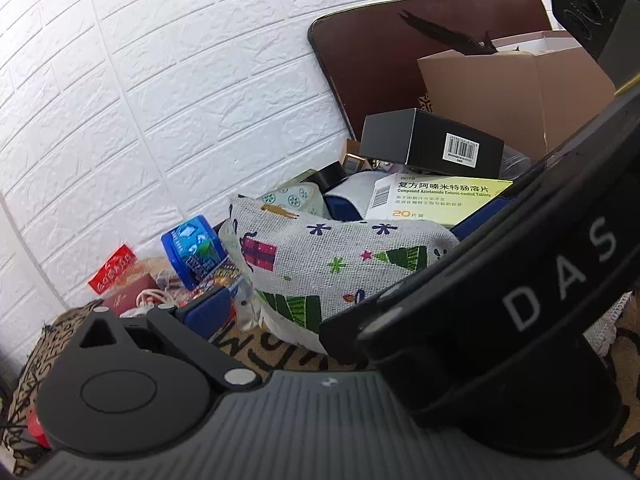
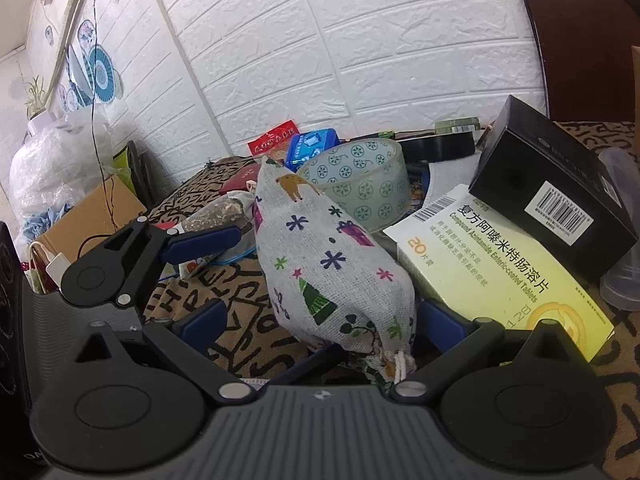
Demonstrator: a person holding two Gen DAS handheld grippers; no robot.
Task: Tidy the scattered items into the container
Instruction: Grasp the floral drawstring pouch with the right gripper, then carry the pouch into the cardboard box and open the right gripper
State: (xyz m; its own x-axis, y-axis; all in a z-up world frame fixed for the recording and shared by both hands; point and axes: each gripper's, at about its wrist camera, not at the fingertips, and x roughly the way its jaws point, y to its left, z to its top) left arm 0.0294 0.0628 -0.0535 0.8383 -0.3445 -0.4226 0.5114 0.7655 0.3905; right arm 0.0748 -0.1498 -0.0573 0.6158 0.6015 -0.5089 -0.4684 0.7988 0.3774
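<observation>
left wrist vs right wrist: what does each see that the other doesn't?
Left wrist only: an open cardboard box behind the pile, and a dark brown board leaning on the wall.

Right wrist only: the full roll of patterned tape, a white plastic bag at far left, and the left gripper beyond the pouch.

Both: the printed cloth pouch between the right gripper's open fingers, the yellow medicine box, the black box, the blue tin.

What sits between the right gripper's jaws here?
In the right wrist view, the printed fabric pouch lies between the right gripper's open jaws, drawstring end toward the camera.
</observation>
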